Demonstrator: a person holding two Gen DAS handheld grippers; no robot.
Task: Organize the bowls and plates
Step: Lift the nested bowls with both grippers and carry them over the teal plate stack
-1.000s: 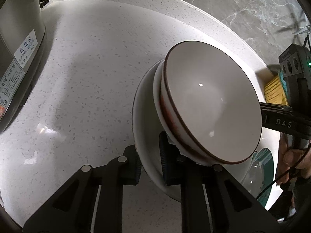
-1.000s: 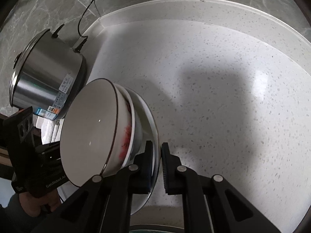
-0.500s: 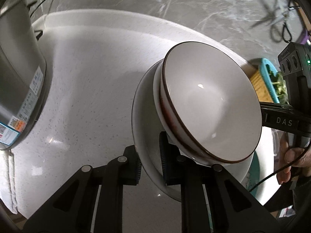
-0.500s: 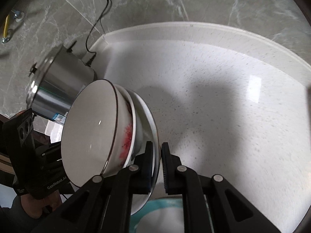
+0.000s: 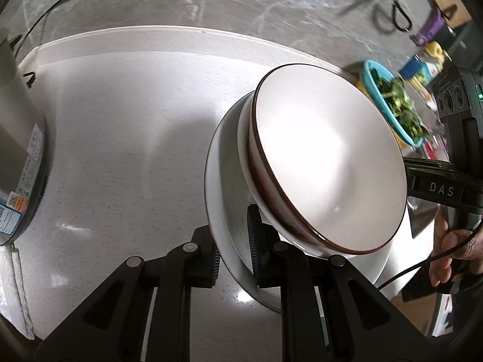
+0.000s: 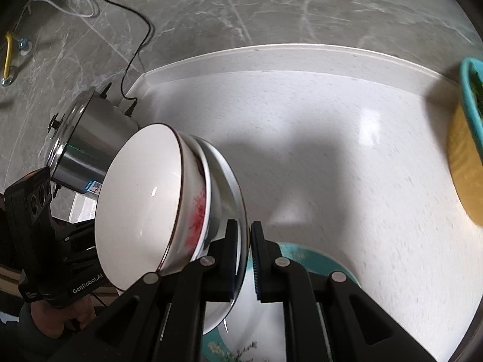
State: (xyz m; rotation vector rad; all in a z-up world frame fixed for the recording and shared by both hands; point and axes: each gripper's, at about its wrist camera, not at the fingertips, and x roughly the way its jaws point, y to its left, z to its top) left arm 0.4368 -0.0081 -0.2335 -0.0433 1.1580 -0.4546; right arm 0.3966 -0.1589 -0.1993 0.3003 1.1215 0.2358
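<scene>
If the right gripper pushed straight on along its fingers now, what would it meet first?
Probably the white speckled countertop. The right gripper, shut on the rim of the white plate carrying two stacked bowls, points steeply down at bare counter, though depth is unclear.

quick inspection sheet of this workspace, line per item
surface: white speckled countertop, glossy, raised back edge
job's things: white plate carrying two nested white brown-rimmed bowls, lifted off the counter; teal-rimmed floral plate below
clutter: steel cooker pot; teal dish of greens on a yellow block
grippers: left gripper and right gripper each shut on the plate's rim, opposite sides
cables: black cord to the pot; white cable on the wall
surroundings: grey marble wall
</scene>
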